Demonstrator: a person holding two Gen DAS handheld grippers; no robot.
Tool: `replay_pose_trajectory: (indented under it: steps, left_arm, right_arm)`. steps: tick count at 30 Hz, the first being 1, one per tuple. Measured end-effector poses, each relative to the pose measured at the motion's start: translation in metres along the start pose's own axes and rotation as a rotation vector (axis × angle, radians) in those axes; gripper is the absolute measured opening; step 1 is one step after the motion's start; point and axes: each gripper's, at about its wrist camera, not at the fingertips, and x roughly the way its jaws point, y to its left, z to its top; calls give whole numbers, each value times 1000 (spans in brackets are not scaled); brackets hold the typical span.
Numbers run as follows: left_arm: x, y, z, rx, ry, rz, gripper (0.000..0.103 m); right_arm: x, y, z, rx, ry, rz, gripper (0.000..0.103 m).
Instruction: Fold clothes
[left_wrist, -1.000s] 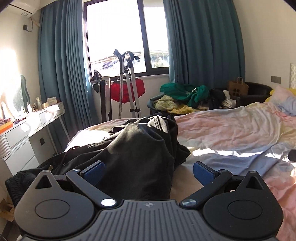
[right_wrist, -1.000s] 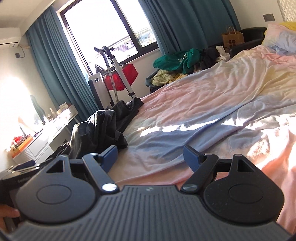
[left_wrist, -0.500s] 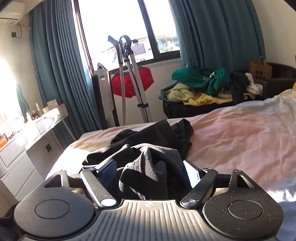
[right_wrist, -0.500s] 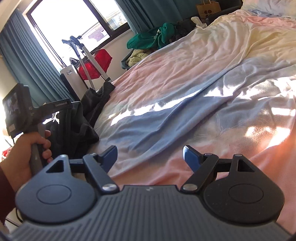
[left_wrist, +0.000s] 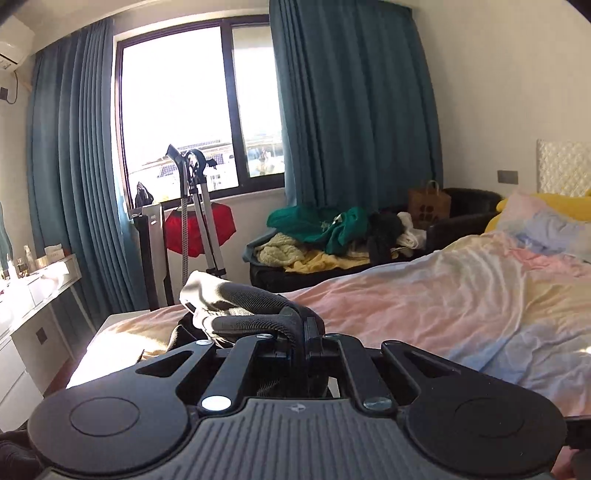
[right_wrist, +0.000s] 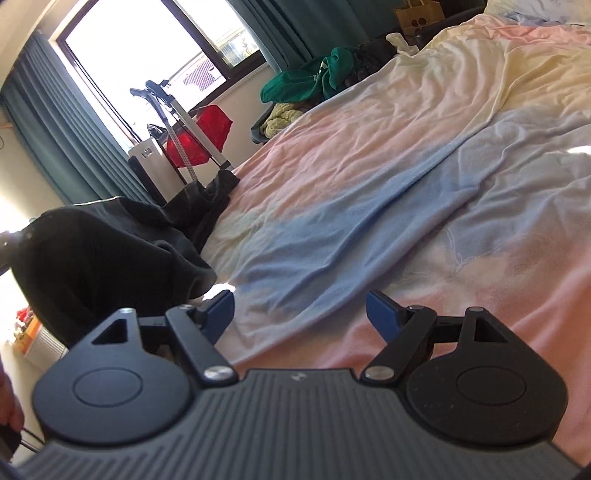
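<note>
A black garment (left_wrist: 255, 306) with a ribbed band and a pale inner lining is pinched in my left gripper (left_wrist: 299, 343), which is shut on it and holds it raised above the bed. In the right wrist view the same black garment (right_wrist: 110, 254) hangs and bunches at the left side of the bed. My right gripper (right_wrist: 299, 310) is open and empty, low over the pastel bedsheet (right_wrist: 369, 184), just right of the garment.
The pastel sheet covers the bed (left_wrist: 461, 302), with pillows (left_wrist: 546, 221) at the far right. A chair piled with clothes (left_wrist: 325, 236), a paper bag (left_wrist: 430, 203), a garment steamer with a red board (left_wrist: 195, 229) and a white dresser (left_wrist: 33, 306) stand around.
My left gripper closed on the black garment and lifted it. My right gripper stayed open and moved lower and closer to the garment's edge.
</note>
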Motion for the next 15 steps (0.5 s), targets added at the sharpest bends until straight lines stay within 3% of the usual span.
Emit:
replay_pose_trajectory:
  steps: [3, 6, 8, 12, 15]
  left_arm:
    - [-68, 13, -19, -108, -61, 17, 6]
    - [-106, 28, -56, -228, -82, -40, 6]
    - [-113, 23, -81, -226, -35, -46, 6]
    - [-108, 18, -117, -327, 112, -103, 6]
    - [-104, 13, -123, -286, 133, -105, 7]
  right_arm:
    - [-15, 4, 0, 8, -21, 36, 81]
    - [-26, 6, -3, 35, -8, 80, 81]
    - [-31, 5, -6, 80, 21, 123, 81]
    - [-36, 11, -9, 91, 41, 164, 81]
    - [-39, 15, -11, 89, 51, 189, 82]
